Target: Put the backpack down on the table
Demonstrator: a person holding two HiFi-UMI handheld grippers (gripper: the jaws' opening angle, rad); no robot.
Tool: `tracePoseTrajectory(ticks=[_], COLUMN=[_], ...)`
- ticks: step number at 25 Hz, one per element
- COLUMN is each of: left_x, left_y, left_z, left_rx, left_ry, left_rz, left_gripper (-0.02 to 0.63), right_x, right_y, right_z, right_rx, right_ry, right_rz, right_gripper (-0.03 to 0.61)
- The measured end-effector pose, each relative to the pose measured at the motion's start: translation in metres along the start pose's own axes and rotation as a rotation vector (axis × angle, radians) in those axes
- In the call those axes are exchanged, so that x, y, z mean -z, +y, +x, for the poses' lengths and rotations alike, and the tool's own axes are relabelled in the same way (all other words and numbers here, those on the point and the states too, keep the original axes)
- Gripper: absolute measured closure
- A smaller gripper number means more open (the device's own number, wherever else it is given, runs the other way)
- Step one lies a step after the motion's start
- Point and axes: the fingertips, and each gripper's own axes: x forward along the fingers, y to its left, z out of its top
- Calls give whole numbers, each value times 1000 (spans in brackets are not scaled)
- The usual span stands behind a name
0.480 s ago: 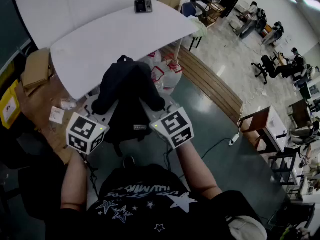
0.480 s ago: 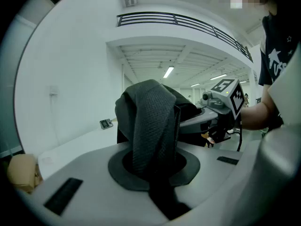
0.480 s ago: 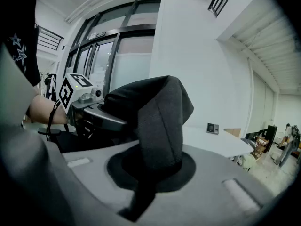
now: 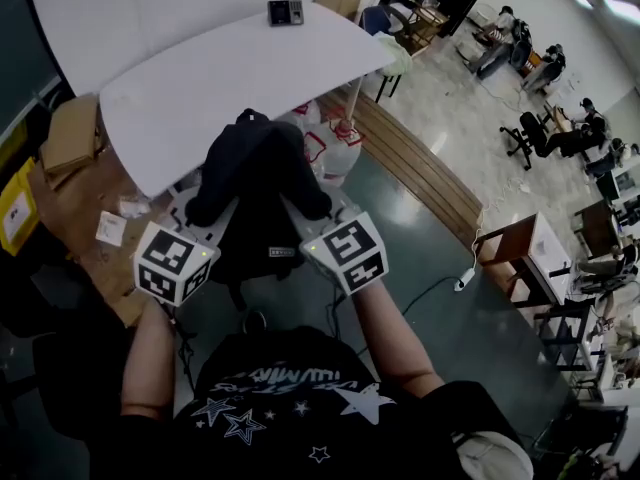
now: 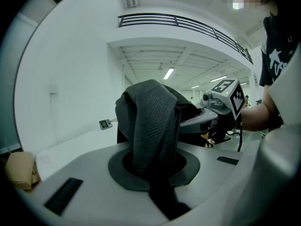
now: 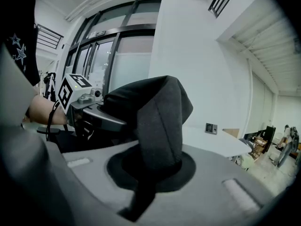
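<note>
Backpack [image 4: 258, 173], pinched tight by left gripper [image 5: 155, 166] and right gripper [image 6: 150, 168], hangs mid-frame short of the table [image 4: 230, 78] at upper frame; next it seemingly needs carrying forward and lowering.

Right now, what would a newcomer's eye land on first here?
A black backpack hangs in mid-air at the middle of the head view, just short of the white table. The left gripper and the right gripper, each topped by a marker cube, are shut on its padded straps. A small dark device lies at the table's far edge.
</note>
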Motion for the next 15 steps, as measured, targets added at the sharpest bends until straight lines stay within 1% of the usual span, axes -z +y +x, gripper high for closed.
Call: tracePoseTrajectory(ticks=[8,12,15], left_x=[5,8,9], left_y=[13,22,25], left_z=[0,-2,3], left_rx=[13,36,54], left_ry=[1,-2,1], left_rz=[-17,-3,25], left_gripper=[566,566,566], right_x=[-1,0,5], right_y=[1,6,3], right_z=[13,22,25], right_rx=[-9,-15,8], right_ry=[20,25,21], right_rz=[0,-13,12], right_gripper=[565,563,563])
